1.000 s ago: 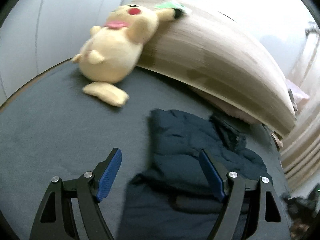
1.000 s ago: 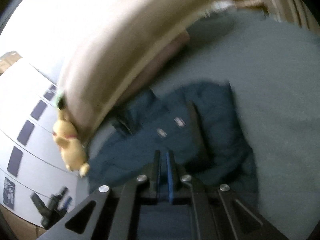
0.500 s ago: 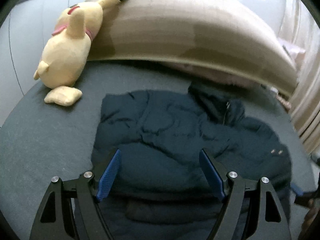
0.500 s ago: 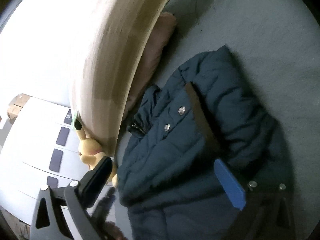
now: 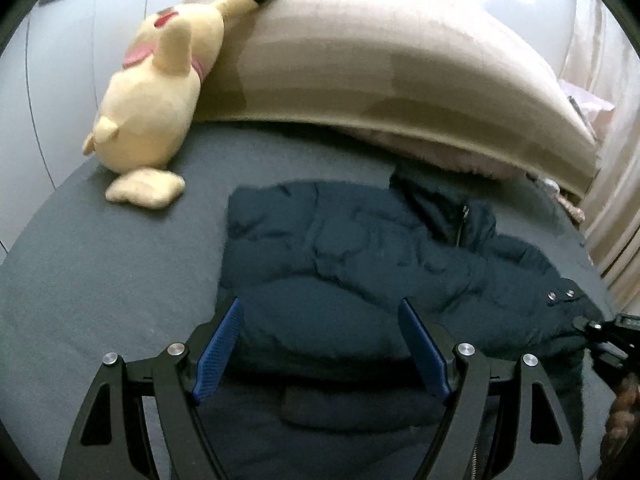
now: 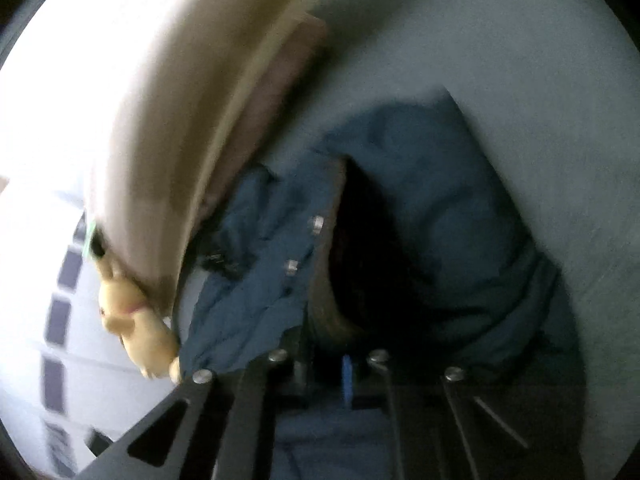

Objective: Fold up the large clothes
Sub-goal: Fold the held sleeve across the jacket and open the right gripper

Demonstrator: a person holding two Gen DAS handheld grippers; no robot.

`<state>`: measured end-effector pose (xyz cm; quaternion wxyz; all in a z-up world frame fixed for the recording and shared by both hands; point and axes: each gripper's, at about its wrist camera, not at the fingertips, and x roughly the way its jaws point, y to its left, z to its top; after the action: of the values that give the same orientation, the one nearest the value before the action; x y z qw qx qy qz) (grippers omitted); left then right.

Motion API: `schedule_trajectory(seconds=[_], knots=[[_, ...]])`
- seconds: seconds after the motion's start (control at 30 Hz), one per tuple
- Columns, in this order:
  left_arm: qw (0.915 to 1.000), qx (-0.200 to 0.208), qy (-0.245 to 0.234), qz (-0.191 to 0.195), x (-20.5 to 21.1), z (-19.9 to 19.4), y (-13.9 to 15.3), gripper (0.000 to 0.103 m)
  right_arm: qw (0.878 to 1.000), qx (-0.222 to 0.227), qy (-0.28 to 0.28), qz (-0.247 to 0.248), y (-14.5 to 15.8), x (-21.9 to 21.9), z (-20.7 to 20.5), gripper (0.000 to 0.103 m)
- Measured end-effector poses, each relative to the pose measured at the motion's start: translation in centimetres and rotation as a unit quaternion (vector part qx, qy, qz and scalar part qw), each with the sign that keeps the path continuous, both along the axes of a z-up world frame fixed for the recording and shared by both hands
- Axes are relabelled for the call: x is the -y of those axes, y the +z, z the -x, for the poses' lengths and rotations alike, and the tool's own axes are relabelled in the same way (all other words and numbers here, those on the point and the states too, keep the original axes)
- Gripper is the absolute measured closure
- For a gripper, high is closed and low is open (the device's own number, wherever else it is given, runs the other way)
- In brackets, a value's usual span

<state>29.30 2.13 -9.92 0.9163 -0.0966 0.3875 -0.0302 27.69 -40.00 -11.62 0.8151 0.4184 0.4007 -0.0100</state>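
Jacket (image 5: 360, 264), dark navy and puffy, lies crumpled on the grey bedsheet (image 5: 100, 280), filling the centre of your left wrist view and running out toward 3 o'clock, where two metal snaps (image 5: 560, 294) show on its edge. Its collar and zipper bunch up at about 1 o'clock, close under the beige headboard (image 5: 380, 60). Your left gripper (image 5: 320, 344) hovers over the jacket's near part with its blue pads (image 5: 218, 346) spread wide; nothing sits between them, and whether the pads touch the fabric you cannot tell from this angle. At 10 o'clock a yellow plush toy (image 5: 156, 92) leans against the headboard, well apart from the jacket. At 4 o'clock, at the edge of this view, a bit of your right gripper (image 5: 608, 340) shows against the jacket's snap edge.

From your right wrist view everything is blurred. The jacket (image 6: 440, 220) fills the middle, one flap with two snaps (image 6: 316, 224) lifted, dark lining beneath it. Your right gripper (image 6: 324, 372) has its fingers drawn nearly together at 6 o'clock, and the jacket's fabric appears bunched right at them, so it looks clamped on the cloth. The headboard (image 6: 168, 128) sweeps from 12 to 8 o'clock, and the plush toy (image 6: 132, 316) sits at 8 o'clock.
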Motion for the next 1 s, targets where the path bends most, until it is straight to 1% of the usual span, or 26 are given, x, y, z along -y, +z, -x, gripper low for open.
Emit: schedule_trajectory(seconds=[0.03, 0.1, 0.17, 0.2, 0.27, 0.3, 0.33, 0.37, 0.4, 0.43, 0.47, 0.5, 0.53, 0.6, 0.7, 0.77, 0.83, 0.9, 0.93, 1.0], knots=[[0.9999, 0.009, 0.001, 0.006, -0.1, 0.1, 0.8, 0.023, 1.000, 0.016, 0.006, 0.020, 1.5, -0.4, 0.7, 0.093], [0.9996, 0.023, -0.002, 0.015, -0.1, 0.2, 1.8, 0.023, 0.998, 0.035, 0.020, 0.046, 3.3, -1.0, 1.7, 0.093], [0.9992, 0.034, -0.008, 0.018, 0.6, 0.1, 2.4, 0.023, 0.996, 0.031, 0.027, 0.076, 3.3, -1.1, 2.3, 0.093], [0.9994, 0.031, -0.011, 0.013, 1.2, -0.2, 2.1, 0.023, 0.996, 0.019, 0.030, 0.084, 2.4, -1.1, 2.3, 0.093], [0.9998, 0.009, -0.017, -0.001, 2.1, -0.8, 0.8, 0.023, 0.997, -0.009, 0.026, 0.077, 0.1, -1.1, 1.9, 0.093], [0.9997, -0.004, -0.021, -0.012, 2.7, -1.2, -0.1, 0.023, 0.996, -0.028, 0.027, 0.075, -1.7, -0.9, 1.7, 0.093], [0.9984, -0.034, -0.024, -0.039, 3.6, -1.8, -1.7, 0.023, 0.996, -0.032, 0.030, 0.076, -2.6, -0.9, 1.5, 0.091], [0.9968, -0.052, -0.026, -0.055, 4.1, -2.2, -2.8, 0.023, 0.996, -0.032, 0.032, 0.075, -3.2, -0.8, 1.4, 0.089], [0.9949, -0.062, -0.029, -0.074, 4.6, -2.4, -3.9, 0.023, 0.996, -0.030, 0.033, 0.073, -3.8, -0.5, 1.3, 0.084], [0.9937, -0.062, -0.032, -0.088, 5.0, -2.2, -4.5, 0.023, 0.997, -0.028, 0.030, 0.069, -4.0, -0.2, 1.3, 0.075], [0.9918, -0.059, -0.035, -0.108, 5.5, -2.2, -4.9, 0.023, 0.997, -0.028, 0.027, 0.066, -4.0, 0.1, 1.2, 0.070], [0.9905, -0.059, -0.037, -0.118, 5.8, -2.2, -5.2, 0.022, 0.997, -0.026, 0.025, 0.064, -3.9, 0.6, 1.5, 0.052], [0.9900, -0.062, -0.038, -0.121, 5.8, -2.3, -5.3, 0.022, 0.997, -0.020, 0.027, 0.063, -3.6, 0.8, 1.6, 0.039], [0.9896, -0.066, -0.039, -0.122, 5.8, -2.5, -5.6, 0.022, 0.997, -0.020, 0.020, 0.071, -2.7, 1.3, 2.4, 0.037], [0.9896, -0.062, -0.040, -0.123, 5.7, -2.5, -5.8, 0.022, 0.995, -0.020, -0.011, 0.099, -0.9, 2.7, 4.5, 0.036], [0.9899, -0.061, -0.039, -0.122, 5.6, -2.5, -5.8, 0.022, 0.993, 0.008, -0.019, 0.118, 1.3, 2.3, 5.5, 0.036], [0.9901, -0.061, -0.037, -0.121, 5.8, -2.4, -5.9, 0.021, 0.991, 0.041, -0.003, 0.125, 3.3, 1.1, 5.9, 0.034], [0.9902, -0.062, -0.035, -0.120, 5.8, -2.5, -5.8, 0.021, 0.988, 0.068, 0.033, 0.137, 4.7, -0.9, 5.2, 0.029], [0.9902, -0.061, -0.035, -0.120, 5.8, -2.3, -5.8, 0.021, 0.984, 0.075, 0.054, 0.149, 5.0, -2.1, 4.6, 0.028], [0.9903, -0.060, -0.037, -0.120, 5.8, -2.4, -5.8, 0.021, 0.982, 0.079, 0.089, 0.148, 4.5, -4.0, 3.4, 0.028]])
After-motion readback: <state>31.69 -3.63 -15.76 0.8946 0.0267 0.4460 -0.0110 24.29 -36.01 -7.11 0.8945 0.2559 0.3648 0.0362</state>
